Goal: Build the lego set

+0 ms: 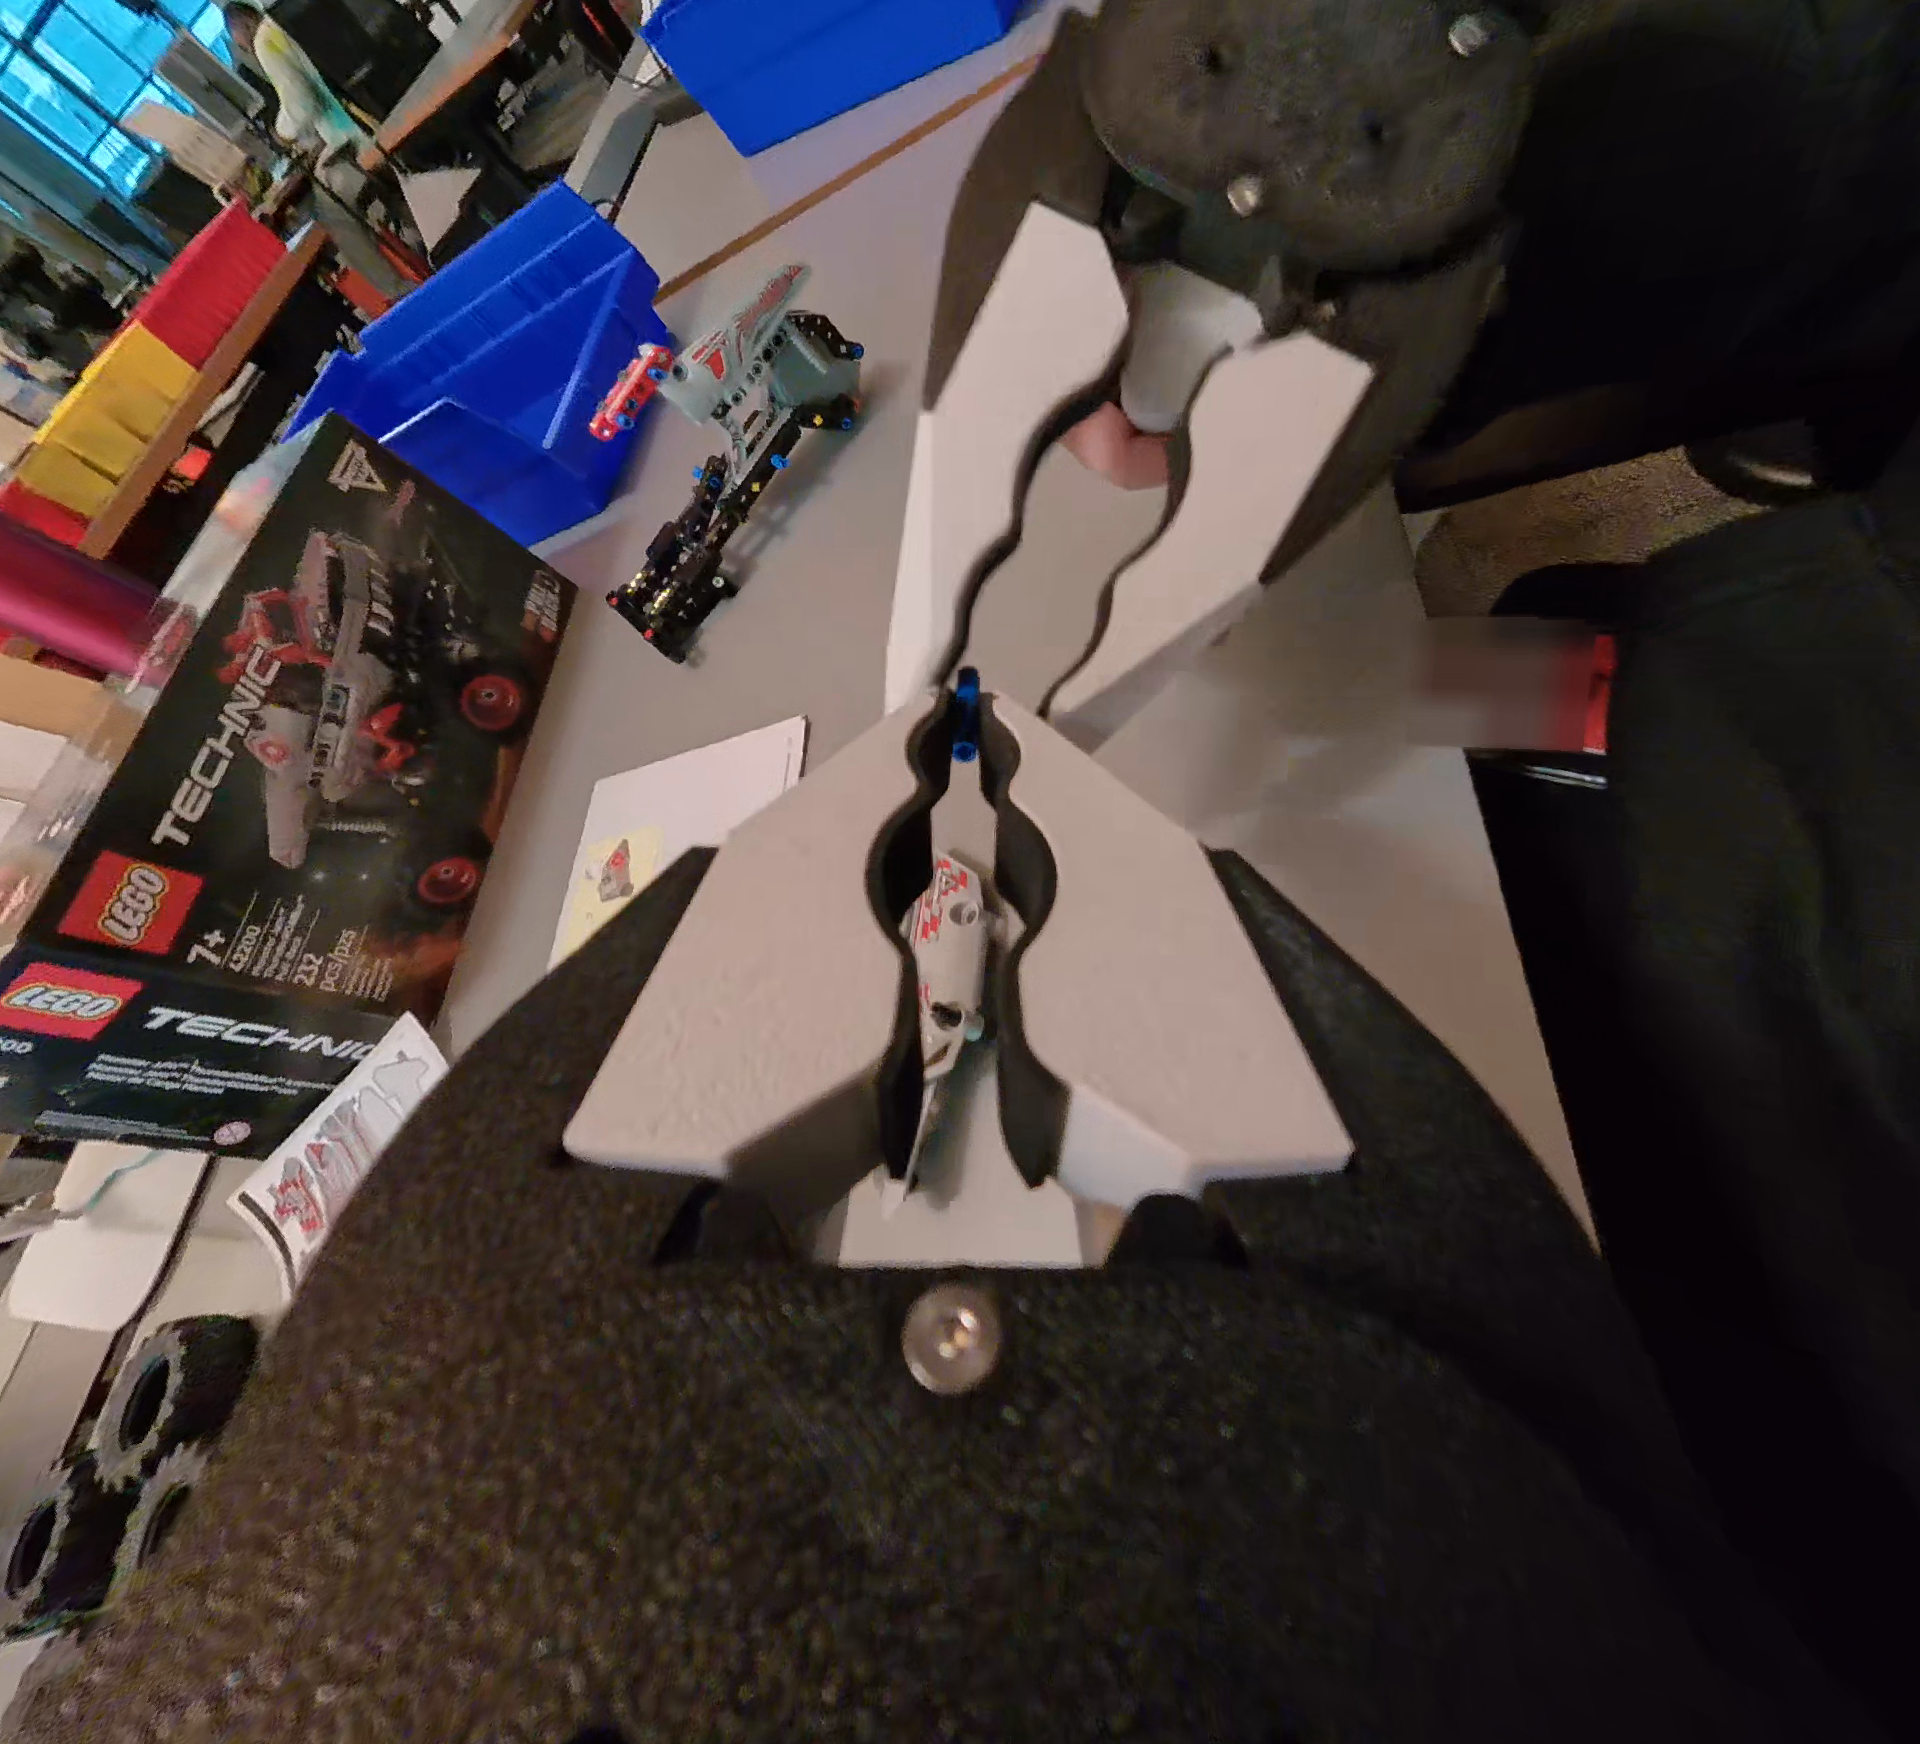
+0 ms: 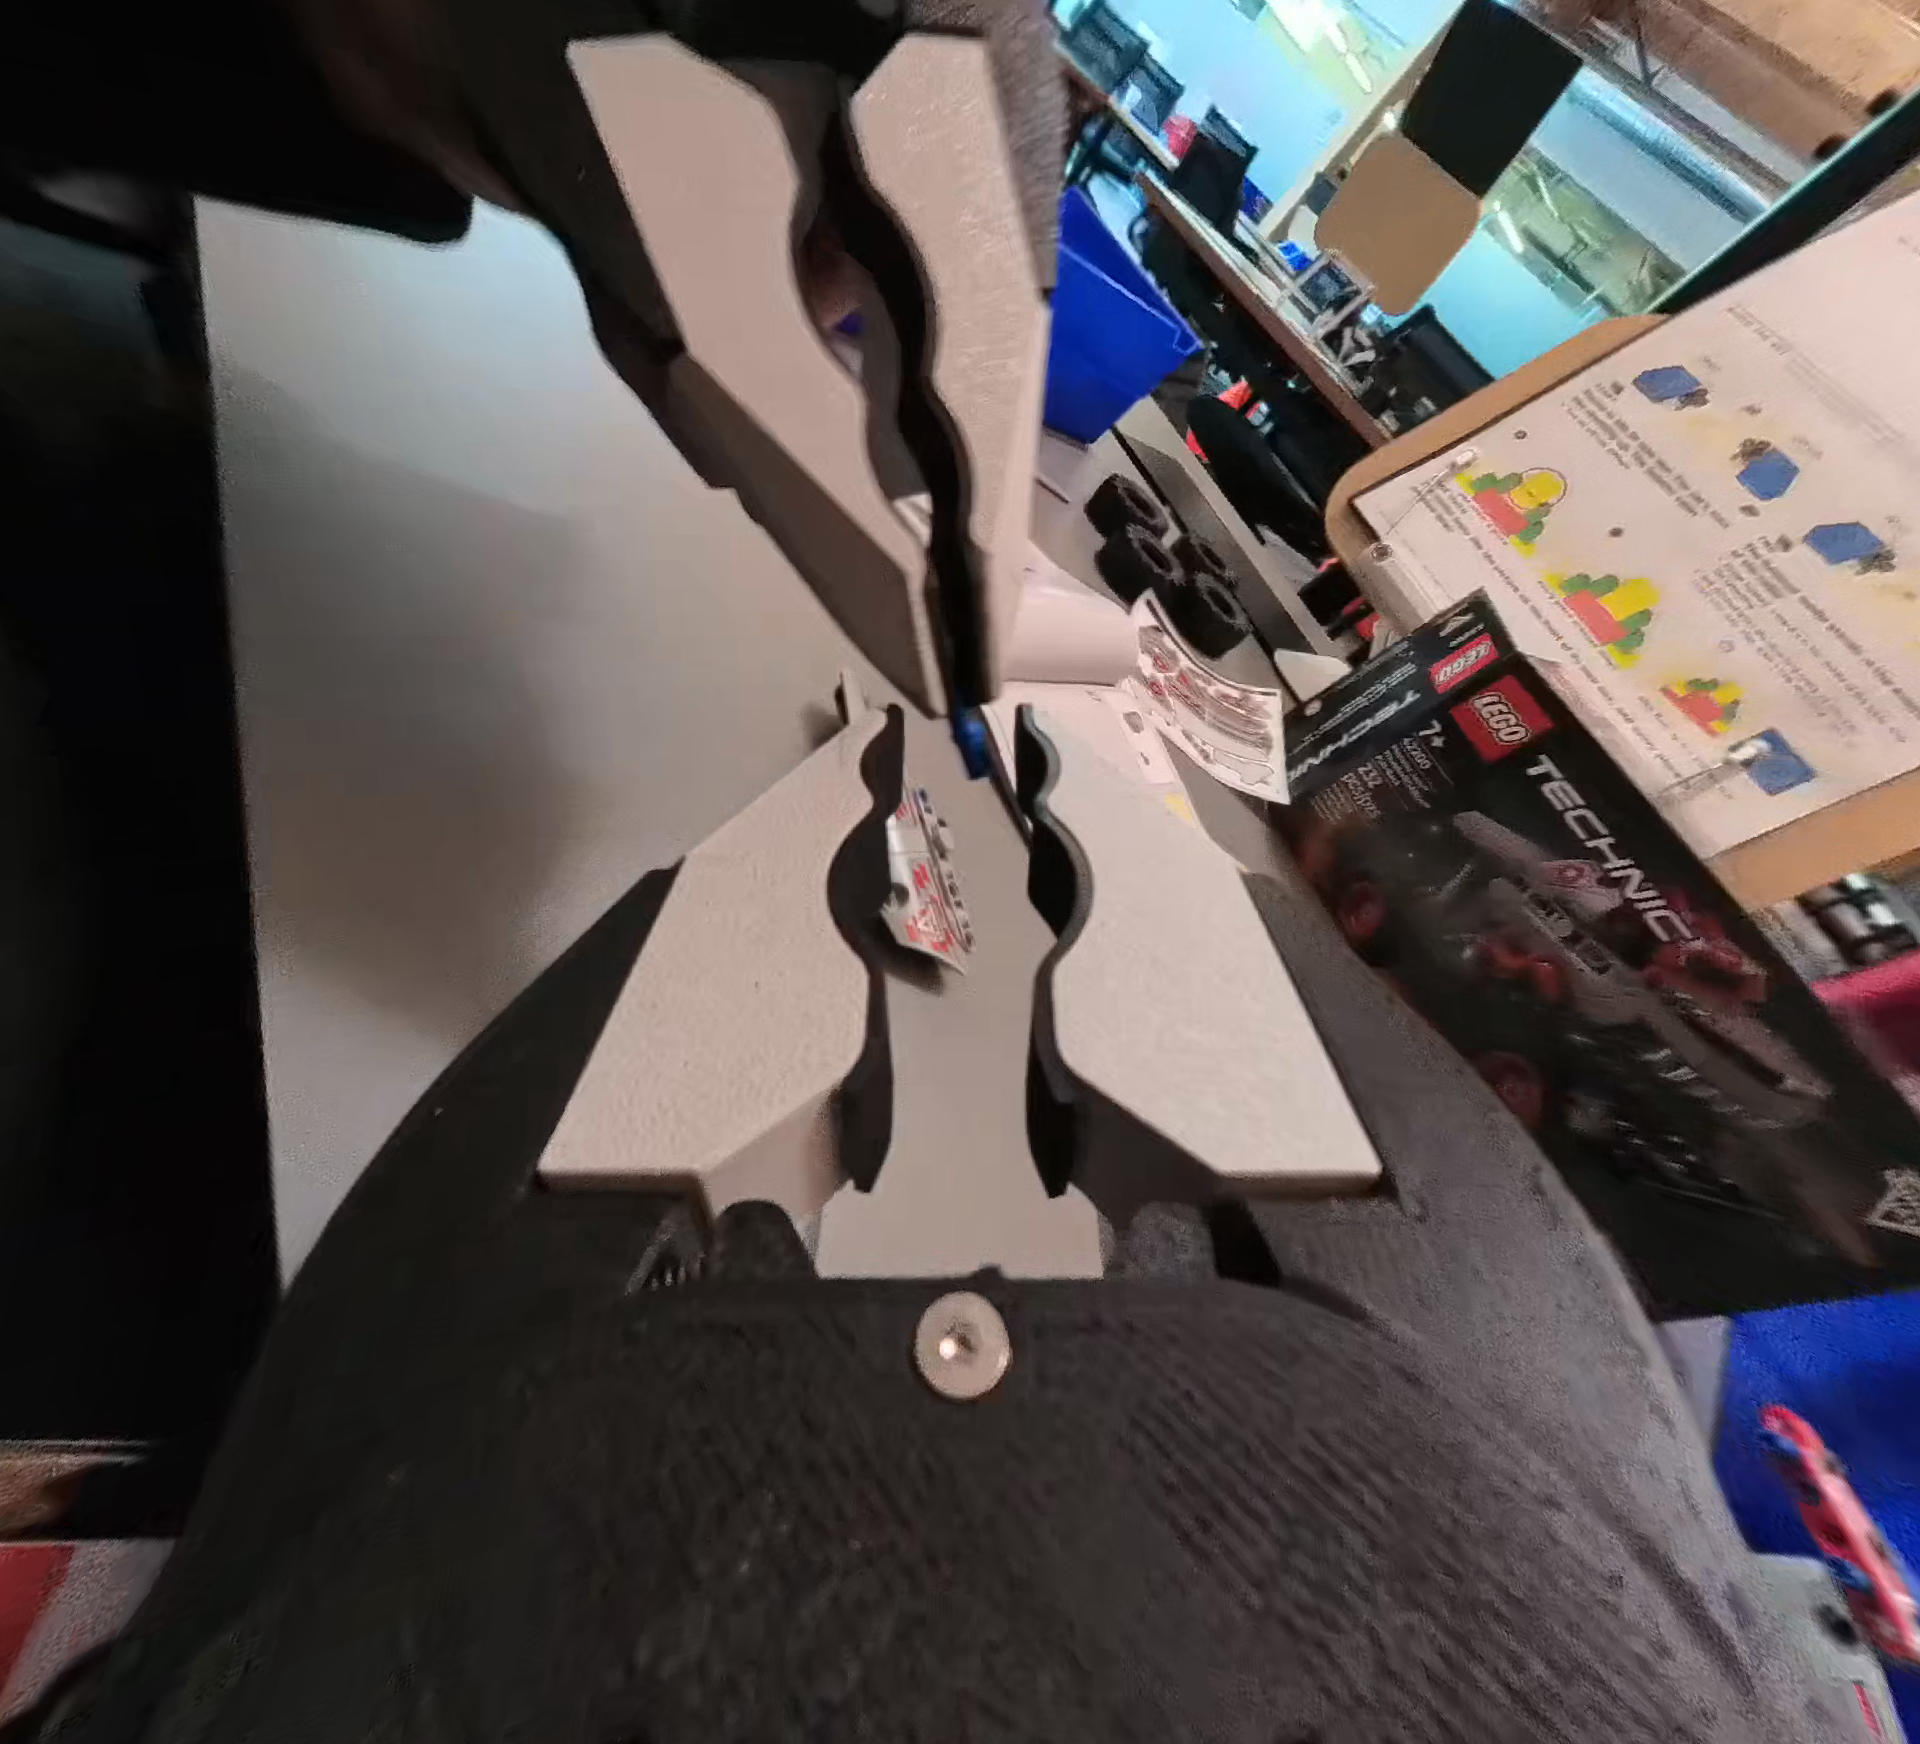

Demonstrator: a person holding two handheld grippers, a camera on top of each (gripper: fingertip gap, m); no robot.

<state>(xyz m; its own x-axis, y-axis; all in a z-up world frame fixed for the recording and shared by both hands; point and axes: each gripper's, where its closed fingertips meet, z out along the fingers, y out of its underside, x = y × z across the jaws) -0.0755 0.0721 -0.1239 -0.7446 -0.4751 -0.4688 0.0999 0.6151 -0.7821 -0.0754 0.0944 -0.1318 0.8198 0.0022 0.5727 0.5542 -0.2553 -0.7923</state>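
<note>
Blue pin (image 1: 966,715) pinched at the closed tips of the left gripper (image 1: 961,738), above the grey table (image 1: 831,655); right gripper (image 2: 961,738) spread open, tips flanking the pin.

Two handheld grippers share one build: a rough black body, pale grey wedge-shaped fingers with wavy black inner edges, and a silver screw at the base. Left gripper (image 1: 961,738), right gripper (image 2: 956,728). The person wears dark clothing.
</note>
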